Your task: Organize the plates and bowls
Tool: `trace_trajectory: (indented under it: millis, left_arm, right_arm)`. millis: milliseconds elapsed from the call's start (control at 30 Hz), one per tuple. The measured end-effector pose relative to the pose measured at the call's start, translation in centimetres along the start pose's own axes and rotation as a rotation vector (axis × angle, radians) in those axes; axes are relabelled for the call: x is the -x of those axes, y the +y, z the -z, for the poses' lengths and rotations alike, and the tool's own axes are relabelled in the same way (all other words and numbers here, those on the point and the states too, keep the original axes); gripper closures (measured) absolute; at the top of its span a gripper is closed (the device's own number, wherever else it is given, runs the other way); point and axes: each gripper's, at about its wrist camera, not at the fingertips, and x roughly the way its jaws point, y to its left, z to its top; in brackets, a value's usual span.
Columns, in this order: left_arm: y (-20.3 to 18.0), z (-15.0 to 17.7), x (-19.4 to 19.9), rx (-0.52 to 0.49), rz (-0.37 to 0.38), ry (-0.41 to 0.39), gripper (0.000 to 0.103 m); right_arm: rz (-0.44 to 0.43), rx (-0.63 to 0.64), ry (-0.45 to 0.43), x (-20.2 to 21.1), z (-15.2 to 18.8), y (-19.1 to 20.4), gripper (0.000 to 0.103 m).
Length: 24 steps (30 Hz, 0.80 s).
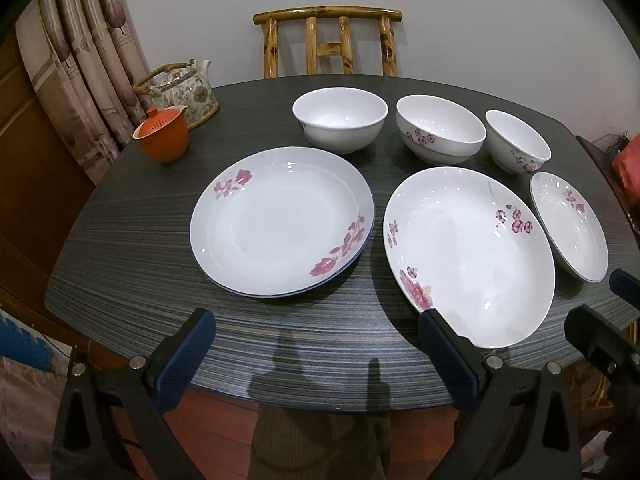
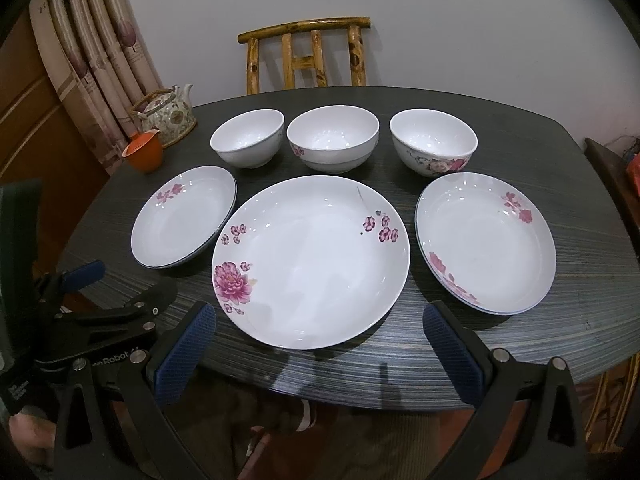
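On the dark table lie three white flowered plates: a left plate point(image 1: 280, 220) point(image 2: 184, 216), a bigger middle plate point(image 1: 468, 256) point(image 2: 312, 260) and a right plate point(image 1: 568, 224) point(image 2: 486, 240). Behind them stand a left bowl point(image 1: 340, 118) point(image 2: 248, 138), a middle bowl point(image 1: 440, 128) point(image 2: 334, 138) and a right bowl point(image 1: 518, 142) point(image 2: 434, 142). My left gripper point(image 1: 318, 354) is open and empty over the table's near edge, before the left plate. My right gripper point(image 2: 318, 352) is open and empty, facing the middle plate.
A flowered teapot point(image 1: 180, 94) and an orange lidded cup point(image 1: 162, 138) stand at the table's far left. A bamboo chair point(image 1: 328, 40) is behind the table, and a curtain point(image 1: 80, 80) hangs at the left. The table's near edge point(image 2: 320, 392) is just below the grippers.
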Motion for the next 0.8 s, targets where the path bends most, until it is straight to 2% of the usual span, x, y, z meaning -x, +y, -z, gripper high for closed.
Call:
trace_trajectory:
  millis: [800]
  left_arm:
    - [-0.13,0.11,-0.42,0.004,-0.001,0.015,0.0]
  right_arm:
    - [-0.013,0.004,0.005,-0.12,-0.15,0.19,0.0]
